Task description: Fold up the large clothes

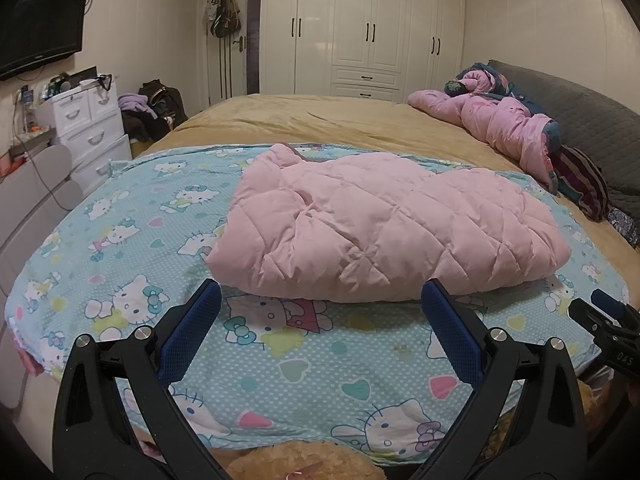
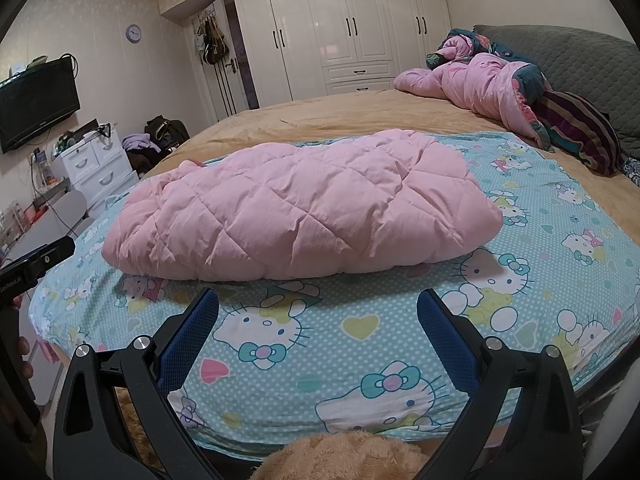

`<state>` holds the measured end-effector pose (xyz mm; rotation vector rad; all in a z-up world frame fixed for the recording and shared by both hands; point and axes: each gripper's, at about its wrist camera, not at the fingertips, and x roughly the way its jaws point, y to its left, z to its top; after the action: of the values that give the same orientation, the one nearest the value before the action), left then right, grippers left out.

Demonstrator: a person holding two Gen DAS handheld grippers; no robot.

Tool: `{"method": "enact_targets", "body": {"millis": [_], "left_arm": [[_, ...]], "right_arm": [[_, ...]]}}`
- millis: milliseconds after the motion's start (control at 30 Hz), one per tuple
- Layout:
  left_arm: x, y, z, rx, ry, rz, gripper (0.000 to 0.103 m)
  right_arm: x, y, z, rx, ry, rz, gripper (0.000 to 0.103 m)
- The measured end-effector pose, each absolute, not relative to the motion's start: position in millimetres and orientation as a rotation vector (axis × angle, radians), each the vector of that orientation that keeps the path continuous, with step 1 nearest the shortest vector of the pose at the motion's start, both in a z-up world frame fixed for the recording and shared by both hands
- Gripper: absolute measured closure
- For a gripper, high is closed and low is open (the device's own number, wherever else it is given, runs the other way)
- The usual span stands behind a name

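A pink quilted jacket (image 1: 384, 224) lies folded into a thick bundle on a light blue cartoon-cat sheet (image 1: 304, 364) spread over the bed. It also shows in the right wrist view (image 2: 304, 208), on the same sheet (image 2: 360, 344). My left gripper (image 1: 320, 300) is open and empty, held just short of the jacket's near edge. My right gripper (image 2: 318, 304) is open and empty, also just short of the near edge. The right gripper's tip shows at the right edge of the left wrist view (image 1: 608, 320).
A crumpled pink duvet (image 1: 500, 120) and a striped pillow (image 2: 580, 136) lie at the headboard end on the tan bedspread (image 1: 320, 120). White drawers (image 1: 88, 128) and a wall TV (image 1: 40, 28) stand left. A white wardrobe (image 1: 360, 28) stands behind. A plush toy (image 2: 344, 456) lies below.
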<state>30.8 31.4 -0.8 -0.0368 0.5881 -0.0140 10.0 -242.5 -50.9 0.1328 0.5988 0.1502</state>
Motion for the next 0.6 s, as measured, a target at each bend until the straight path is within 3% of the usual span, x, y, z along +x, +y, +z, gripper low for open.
{"method": "enact_targets", "body": {"millis": [600], "left_arm": [[38,60,-21,-0.080,0.657,0.049,0.009]], "right_arm": [[1,-278,-47,0.228,0.556,0.072,0.004]]}}
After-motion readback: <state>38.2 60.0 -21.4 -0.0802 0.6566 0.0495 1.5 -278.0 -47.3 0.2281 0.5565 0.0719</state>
